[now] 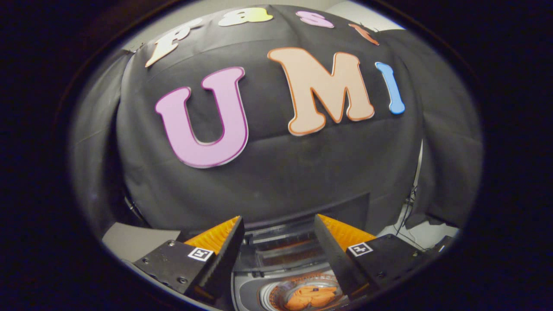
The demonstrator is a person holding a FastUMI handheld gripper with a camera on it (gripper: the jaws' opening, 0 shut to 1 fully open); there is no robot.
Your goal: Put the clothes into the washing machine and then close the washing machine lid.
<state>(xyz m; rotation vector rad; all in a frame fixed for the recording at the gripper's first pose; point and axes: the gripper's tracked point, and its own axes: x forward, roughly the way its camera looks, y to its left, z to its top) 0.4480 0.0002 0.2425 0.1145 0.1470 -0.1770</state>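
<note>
Below and between my fingers sits the washing machine [248, 293], seen from above with its round drum opening showing. Orange clothes [309, 297] lie inside the drum. The machine's lid [283, 248] stands raised at the back, just beyond the fingertips. My gripper [278, 224] hovers above the machine, open, with a wide gap and nothing between its fingers.
The black cloth wall of the booth rises right behind the machine. A pale floor patch [138, 242] shows to the left of the fingers, and cables [408, 211] hang by the cloth's edge on the right.
</note>
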